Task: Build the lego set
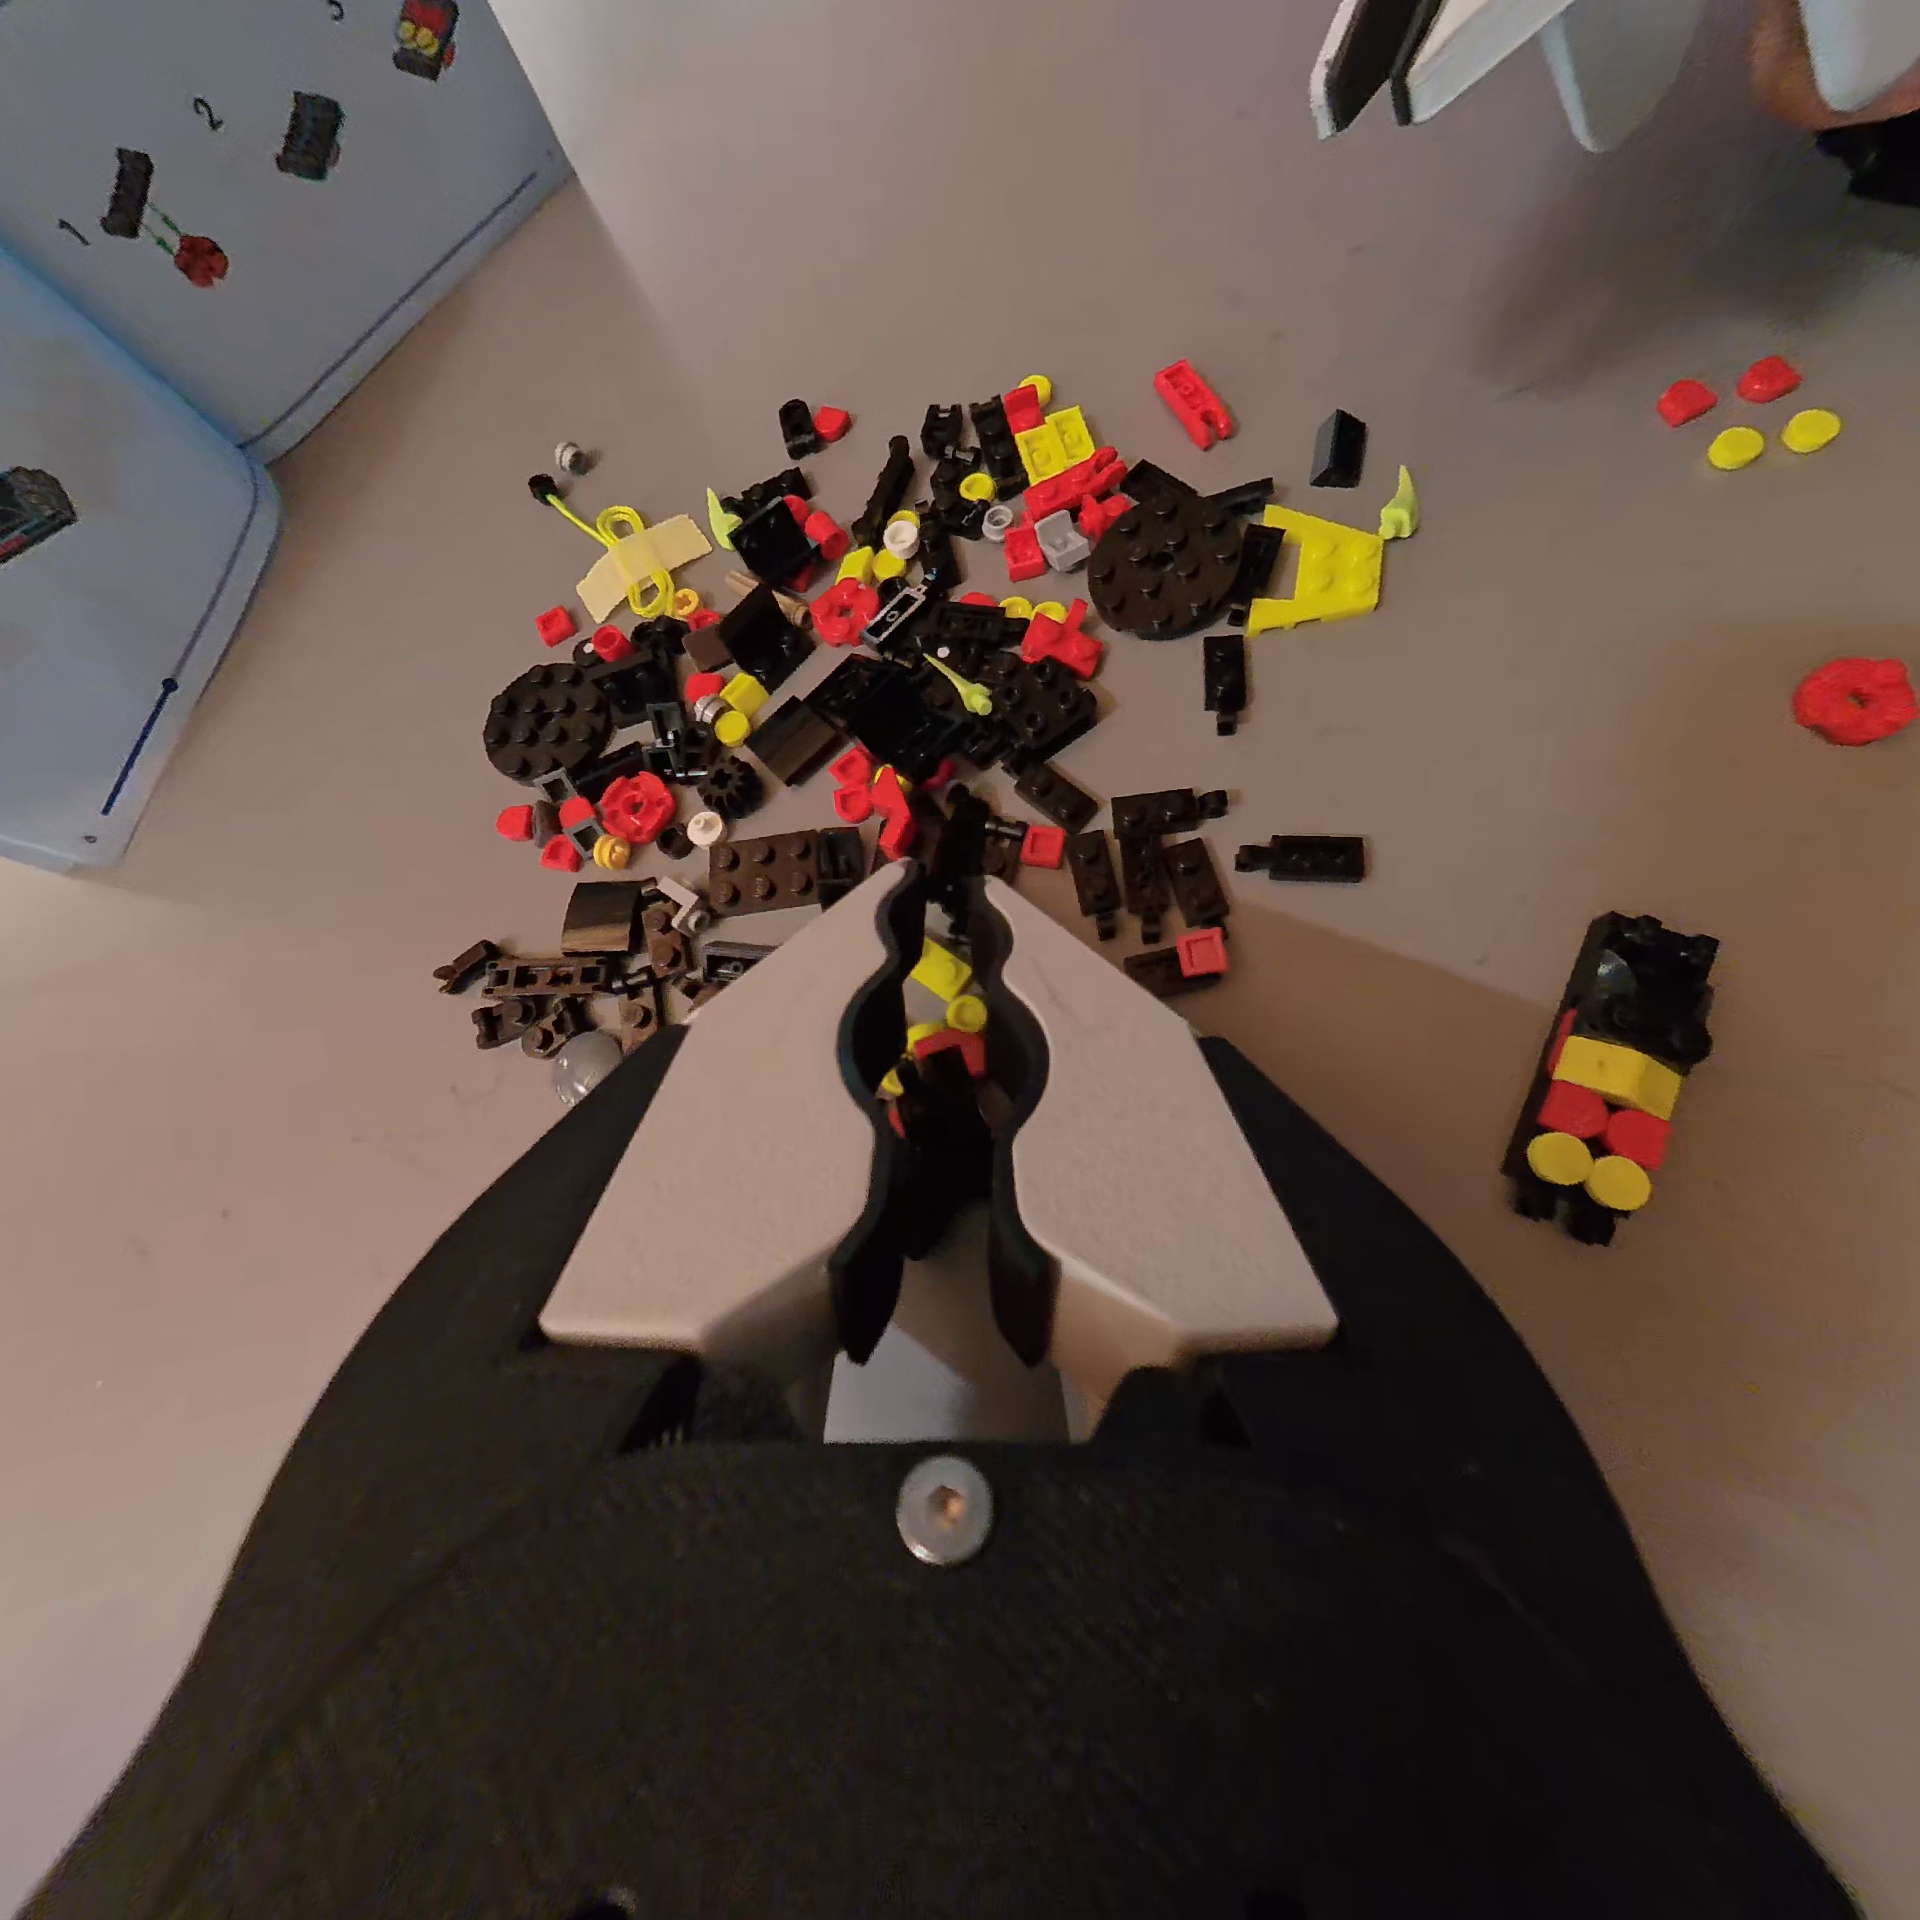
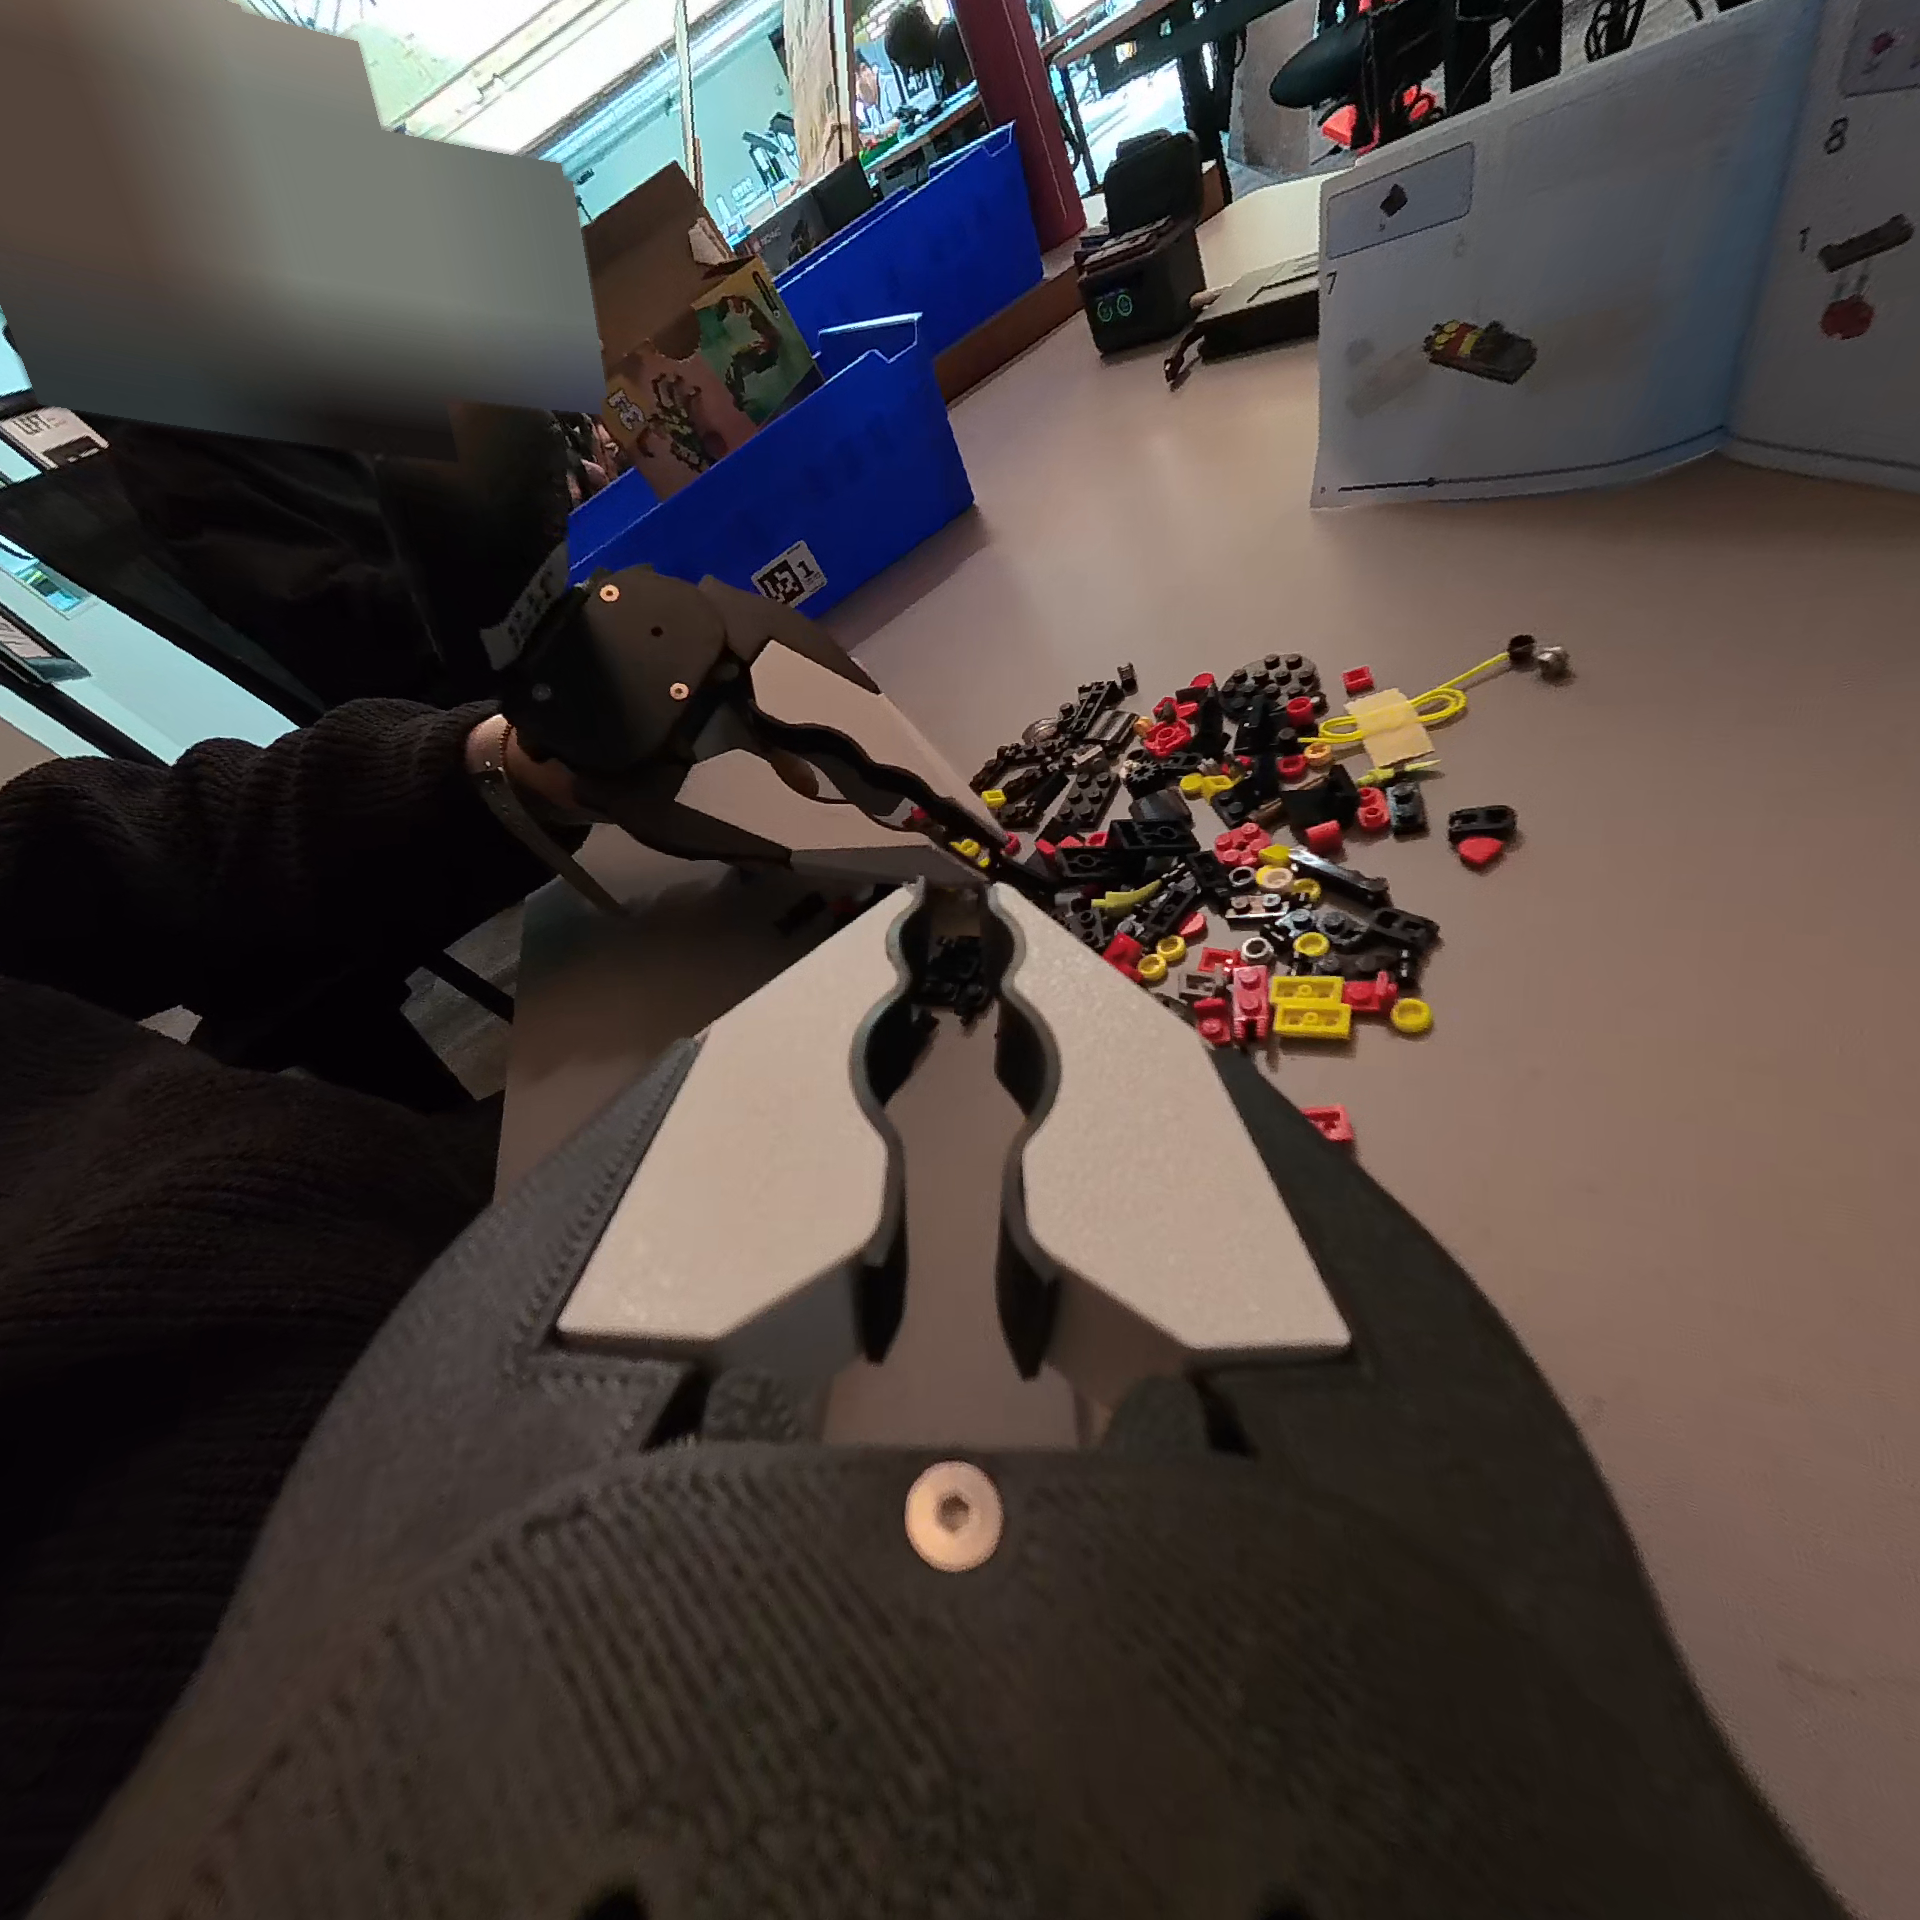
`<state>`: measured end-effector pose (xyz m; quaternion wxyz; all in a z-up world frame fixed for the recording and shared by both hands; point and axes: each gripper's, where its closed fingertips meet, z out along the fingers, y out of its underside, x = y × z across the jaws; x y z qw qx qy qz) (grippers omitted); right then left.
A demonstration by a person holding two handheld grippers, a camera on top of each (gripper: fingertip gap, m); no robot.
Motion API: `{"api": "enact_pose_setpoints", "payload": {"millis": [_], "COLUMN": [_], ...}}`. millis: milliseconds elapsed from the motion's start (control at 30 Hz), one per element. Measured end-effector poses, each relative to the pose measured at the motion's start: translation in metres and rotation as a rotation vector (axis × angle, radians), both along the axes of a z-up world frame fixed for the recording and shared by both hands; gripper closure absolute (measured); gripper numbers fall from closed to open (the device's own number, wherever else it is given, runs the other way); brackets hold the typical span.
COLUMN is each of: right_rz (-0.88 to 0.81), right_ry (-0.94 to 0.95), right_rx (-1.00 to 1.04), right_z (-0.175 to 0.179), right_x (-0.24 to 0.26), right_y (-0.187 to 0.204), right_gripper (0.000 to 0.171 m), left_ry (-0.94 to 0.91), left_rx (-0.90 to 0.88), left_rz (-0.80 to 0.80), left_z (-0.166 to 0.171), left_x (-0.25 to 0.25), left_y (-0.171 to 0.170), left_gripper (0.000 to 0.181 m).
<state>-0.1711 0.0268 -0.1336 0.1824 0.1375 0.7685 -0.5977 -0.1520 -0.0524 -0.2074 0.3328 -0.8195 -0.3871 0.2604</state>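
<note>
My left gripper (image 1: 949,871) is shut on a small black Lego assembly with red and yellow bits (image 1: 957,831), held just above the near edge of the loose Lego pile (image 1: 894,665). It also shows in the right wrist view (image 2: 982,847), gripped by a hand in a dark sleeve. My right gripper (image 2: 954,896) is raised to the right of the pile, pointing at the left gripper's tips. Its jaws are almost together and I see no piece between them. It shows at the top of the left wrist view (image 1: 1361,109). A partly built black, red and yellow model (image 1: 1610,1075) lies on the table to the right.
The instruction booklet (image 1: 208,260) lies open beyond the pile on the left. A red flower-shaped piece (image 1: 1857,701) and a few red and yellow round tiles (image 1: 1751,416) lie apart on the right. Blue bins (image 2: 831,488) stand at the table's far side. Tip to tip, the grippers are about 12 centimetres apart.
</note>
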Motion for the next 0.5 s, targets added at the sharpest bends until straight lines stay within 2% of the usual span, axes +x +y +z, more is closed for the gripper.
{"api": "enact_pose_setpoints", "payload": {"millis": [333, 500], "right_rz": [0.007, 0.018], "right_ry": [-0.002, 0.058], "right_rx": [0.001, 0.026], "right_z": [0.0, -0.002], "right_x": [0.001, 0.004], "right_y": [0.0, -0.001], "right_gripper": [0.163, 0.161], "left_ry": [0.041, 0.057], "left_rx": [0.019, 0.095], "left_rz": [-0.019, -0.015], "left_z": [0.011, 0.023], "left_x": [0.001, 0.003], "left_y": [0.002, 0.005], "left_gripper": [0.176, 0.176]}}
